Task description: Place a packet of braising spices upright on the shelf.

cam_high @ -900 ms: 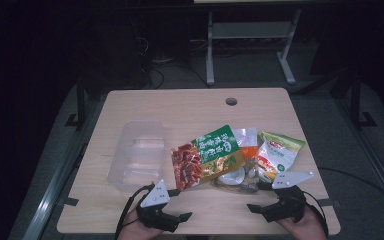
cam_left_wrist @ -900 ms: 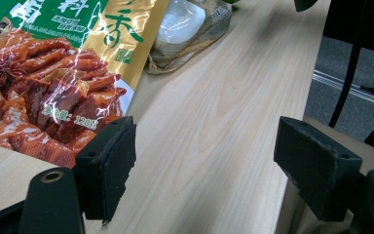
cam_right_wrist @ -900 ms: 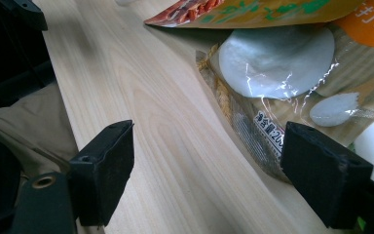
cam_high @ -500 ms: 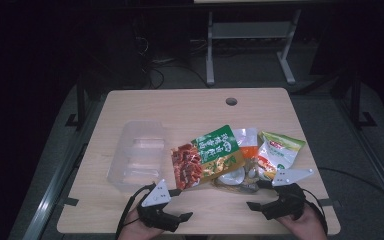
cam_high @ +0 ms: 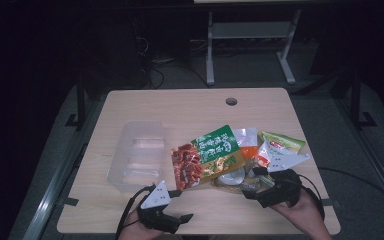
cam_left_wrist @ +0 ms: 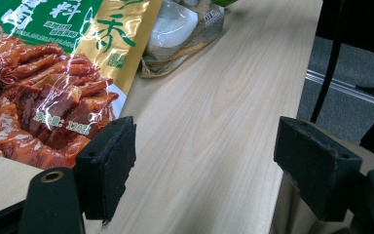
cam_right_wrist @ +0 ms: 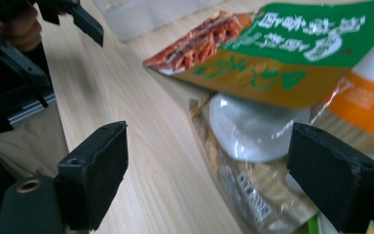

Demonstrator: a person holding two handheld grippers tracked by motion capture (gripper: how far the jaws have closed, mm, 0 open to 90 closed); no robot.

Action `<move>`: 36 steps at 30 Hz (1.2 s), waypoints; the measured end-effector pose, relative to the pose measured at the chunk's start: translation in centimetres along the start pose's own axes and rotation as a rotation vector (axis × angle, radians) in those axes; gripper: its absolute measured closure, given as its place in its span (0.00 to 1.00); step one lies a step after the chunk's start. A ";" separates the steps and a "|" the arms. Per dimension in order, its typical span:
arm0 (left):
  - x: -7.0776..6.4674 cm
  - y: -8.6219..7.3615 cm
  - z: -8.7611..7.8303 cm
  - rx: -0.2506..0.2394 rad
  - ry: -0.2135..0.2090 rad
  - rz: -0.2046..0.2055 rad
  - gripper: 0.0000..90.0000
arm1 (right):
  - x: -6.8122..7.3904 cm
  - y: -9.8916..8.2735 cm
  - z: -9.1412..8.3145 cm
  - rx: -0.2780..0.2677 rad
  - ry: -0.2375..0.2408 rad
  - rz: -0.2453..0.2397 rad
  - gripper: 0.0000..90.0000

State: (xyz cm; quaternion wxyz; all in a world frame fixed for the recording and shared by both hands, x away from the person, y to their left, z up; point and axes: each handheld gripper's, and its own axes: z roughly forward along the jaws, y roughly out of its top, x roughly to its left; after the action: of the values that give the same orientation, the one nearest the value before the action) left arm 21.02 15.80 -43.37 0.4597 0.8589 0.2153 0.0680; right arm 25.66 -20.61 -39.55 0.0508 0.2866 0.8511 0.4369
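Grippers — left gripper (cam_high: 176, 205), right gripper (cam_high: 254, 183) — unmoved since before, jaws wide.

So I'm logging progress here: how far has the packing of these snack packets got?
Nothing looks done: the clear plastic container is empty. Both the left gripper and right gripper are open, holding nothing. The green-and-gold meat snack bag and other packets lie piled on the wooden table.

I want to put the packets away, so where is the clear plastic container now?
In the high view, the clear plastic container stands left of centre on the wooden table, just left of the green-and-gold snack packet.
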 end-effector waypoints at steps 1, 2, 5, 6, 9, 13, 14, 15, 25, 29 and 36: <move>0.1 0.0 0.0 0.000 0.003 0.004 0.26 | -0.1 0.4 0.0 -0.004 0.004 -0.004 0.16; 0.1 0.0 -0.1 -0.001 0.004 0.005 0.25 | -0.2 0.8 0.0 -0.003 0.003 -0.012 0.16; 0.1 0.0 -0.1 -0.001 0.006 0.008 0.26 | -0.4 1.6 0.1 -0.009 0.003 -0.018 0.16; 0.0 0.0 -0.2 -0.001 0.005 0.006 0.25 | -0.7 2.4 0.3 -0.006 -0.003 -0.012 0.16; 0.0 0.0 -0.3 -0.003 0.004 0.009 0.26 | -0.9 3.0 0.7 -0.001 0.004 -0.006 0.17; 0.0 0.0 -0.3 -0.003 -0.001 0.009 0.26 | -1.9 4.4 1.9 0.025 -0.009 0.011 0.17; -0.1 0.0 -0.3 -0.003 0.000 0.009 0.26 | -2.2 4.6 2.1 0.026 -0.008 0.011 0.19; -0.1 0.0 -0.3 -0.003 0.000 0.009 0.26 | -2.4 4.9 2.3 0.033 -0.010 0.014 0.19; -0.1 0.1 -0.2 -0.004 0.001 0.015 0.26 | -4.4 7.3 3.3 0.074 -0.015 0.058 0.21; -0.1 0.1 -0.2 -0.001 0.000 0.014 0.26 | -5.4 8.5 4.1 0.093 -0.022 0.080 0.22; -0.1 0.1 -0.1 -0.002 -0.010 0.005 0.26 | -7.0 9.1 5.6 0.168 -0.048 0.134 0.25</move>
State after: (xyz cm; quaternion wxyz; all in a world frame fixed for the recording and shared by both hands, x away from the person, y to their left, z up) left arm 20.91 15.79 -43.21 0.4614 0.8593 0.2109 0.0649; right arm 37.40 -16.28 -37.11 0.0177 0.3566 0.8622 0.3594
